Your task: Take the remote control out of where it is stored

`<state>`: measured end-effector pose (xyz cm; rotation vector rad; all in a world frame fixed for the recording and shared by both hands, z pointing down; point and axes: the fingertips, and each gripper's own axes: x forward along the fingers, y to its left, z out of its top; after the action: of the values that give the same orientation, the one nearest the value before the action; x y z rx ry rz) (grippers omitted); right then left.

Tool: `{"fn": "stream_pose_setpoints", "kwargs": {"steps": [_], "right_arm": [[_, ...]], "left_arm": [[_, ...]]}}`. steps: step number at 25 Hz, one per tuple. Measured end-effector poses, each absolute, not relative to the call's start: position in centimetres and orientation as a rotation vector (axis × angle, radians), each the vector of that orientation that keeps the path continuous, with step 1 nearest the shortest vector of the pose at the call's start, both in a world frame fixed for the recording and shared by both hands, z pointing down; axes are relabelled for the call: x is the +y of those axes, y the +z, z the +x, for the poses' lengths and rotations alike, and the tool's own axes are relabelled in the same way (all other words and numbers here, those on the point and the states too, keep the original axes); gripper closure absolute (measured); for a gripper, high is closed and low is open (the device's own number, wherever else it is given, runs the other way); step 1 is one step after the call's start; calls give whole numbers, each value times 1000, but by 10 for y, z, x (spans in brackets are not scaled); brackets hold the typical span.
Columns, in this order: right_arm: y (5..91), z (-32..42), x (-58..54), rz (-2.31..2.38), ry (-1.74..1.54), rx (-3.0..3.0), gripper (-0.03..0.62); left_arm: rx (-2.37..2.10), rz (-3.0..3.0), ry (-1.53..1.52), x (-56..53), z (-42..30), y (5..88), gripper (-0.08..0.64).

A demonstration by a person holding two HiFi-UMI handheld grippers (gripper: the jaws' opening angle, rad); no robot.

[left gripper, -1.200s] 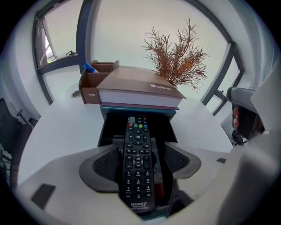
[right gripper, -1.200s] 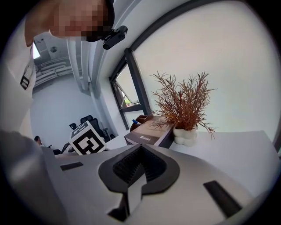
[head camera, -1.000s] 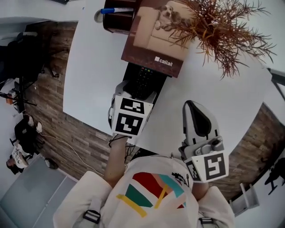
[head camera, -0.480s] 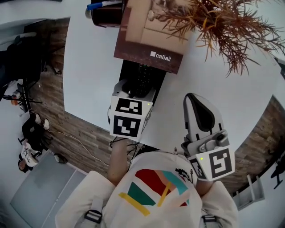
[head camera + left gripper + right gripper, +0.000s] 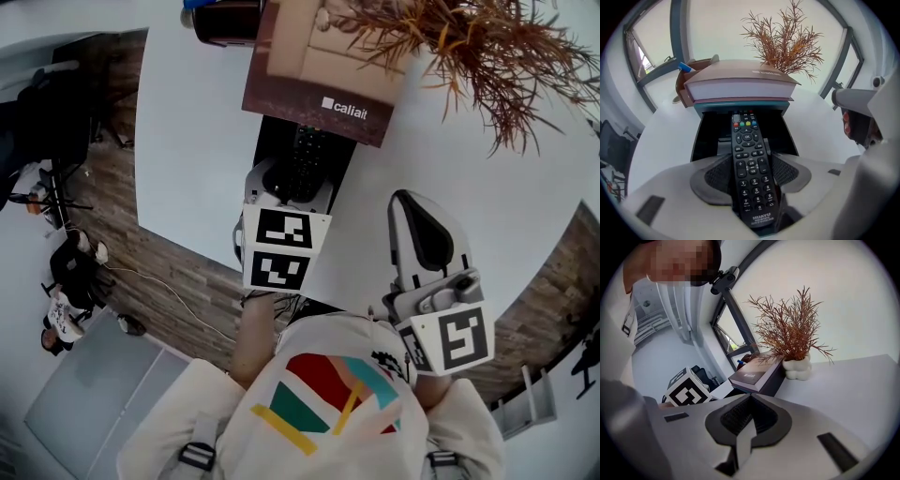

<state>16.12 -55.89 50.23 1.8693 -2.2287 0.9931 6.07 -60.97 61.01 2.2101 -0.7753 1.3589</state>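
Observation:
A black remote control (image 5: 746, 136) lies lengthwise in an open black drawer (image 5: 708, 136) under a brown book (image 5: 740, 84). Its near end sticks out between the jaws of my left gripper (image 5: 750, 161). The jaws are closing, and both dark pads lie against the remote's long sides. In the head view the left gripper (image 5: 286, 192) sits at the drawer's mouth, with the remote (image 5: 305, 164) running away from it. My right gripper (image 5: 408, 199) hovers over the white table to the right. Its jaws are shut with nothing between them, as the right gripper view (image 5: 745, 420) shows.
A dried reddish plant (image 5: 469, 47) in a white pot (image 5: 798, 369) stands behind and right of the book (image 5: 319, 66). A dark pen holder (image 5: 225, 19) sits at the back left. The white table (image 5: 187, 141) ends at a near edge just below the left gripper.
The head view has shifted a little. Both grippers stay about where they were relative to the drawer and the table.

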Motion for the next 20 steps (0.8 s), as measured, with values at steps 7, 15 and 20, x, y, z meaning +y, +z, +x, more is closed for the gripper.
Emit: {"fn": "stream_pose_setpoints", "kwargs": {"steps": [7,15,20], "right_arm": [[488,154,-556,1857,967,-2256,592],[459,152,-536,1900,843,-2266,592],[441,147,-513,1898,819,-2313,592]], "left_arm": [[-764,2136,1329,-614,58,611,302],[-753,2096,1234,-622,60,605,304],[-731,2088,1266,-610,56,587,304]]}}
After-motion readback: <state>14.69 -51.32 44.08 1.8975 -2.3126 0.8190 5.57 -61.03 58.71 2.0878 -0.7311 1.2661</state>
